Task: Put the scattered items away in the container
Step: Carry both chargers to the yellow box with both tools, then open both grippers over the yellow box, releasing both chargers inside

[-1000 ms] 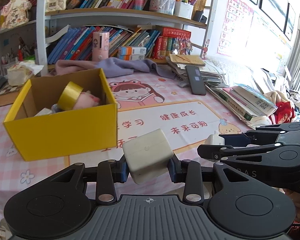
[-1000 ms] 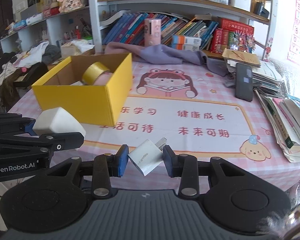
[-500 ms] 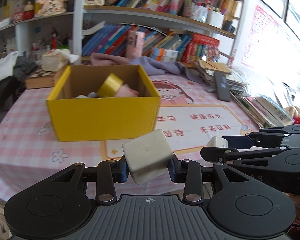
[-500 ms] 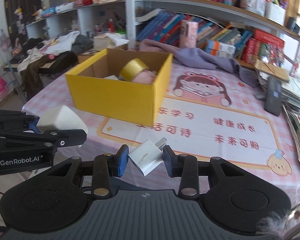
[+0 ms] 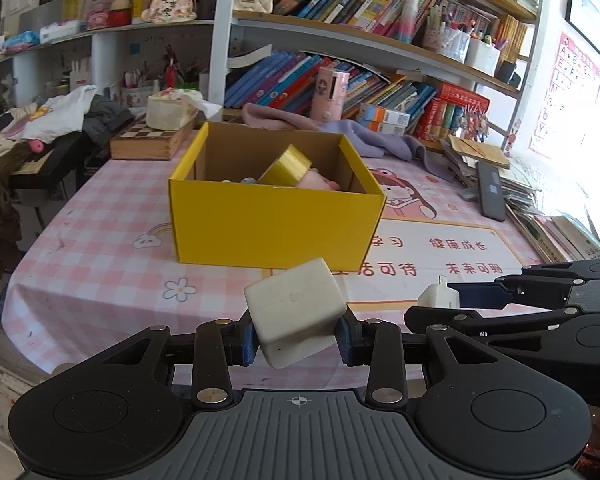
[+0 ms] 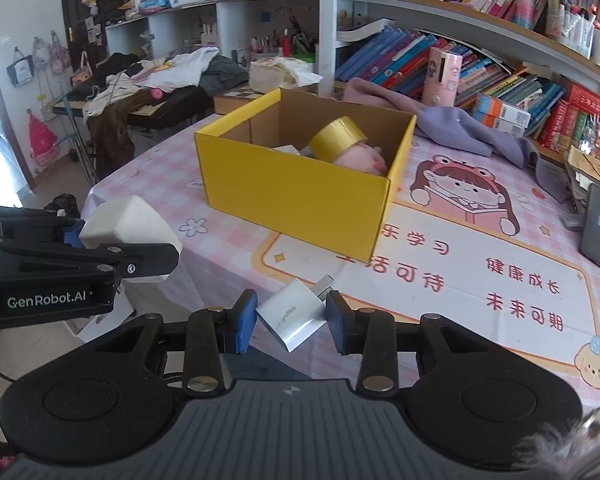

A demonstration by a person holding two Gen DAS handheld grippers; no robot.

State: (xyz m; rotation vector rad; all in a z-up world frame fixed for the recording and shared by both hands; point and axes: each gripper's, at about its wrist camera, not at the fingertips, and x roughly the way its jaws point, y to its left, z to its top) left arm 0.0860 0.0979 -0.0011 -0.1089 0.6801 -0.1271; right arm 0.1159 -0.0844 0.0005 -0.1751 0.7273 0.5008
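Observation:
A yellow cardboard box (image 5: 276, 220) (image 6: 296, 196) stands open on the pink checked tablecloth, holding a roll of gold tape (image 5: 286, 166) (image 6: 337, 137) and a pink plush toy (image 6: 362, 159). My left gripper (image 5: 296, 334) is shut on a large off-white charger block (image 5: 296, 312), held in the air in front of the box. My right gripper (image 6: 290, 318) is shut on a small white plug adapter (image 6: 294, 314) with metal prongs, also short of the box. Each gripper shows in the other's view: the left gripper (image 6: 100, 240) at the left, the right gripper (image 5: 460, 302) at the right.
A black phone (image 5: 491, 196) and stacked books (image 5: 556, 232) lie at the table's right side. A purple cloth (image 6: 468, 128) and pink canister (image 6: 443, 76) sit behind the box. A chessboard box (image 5: 150, 140) is at the back left; bookshelves rise behind. The table's near edge (image 5: 32, 312) drops off at left.
Both grippers have swung leftward with their loads, so the yellow box has shifted from the left toward the middle of each view. Grips are unchanged.

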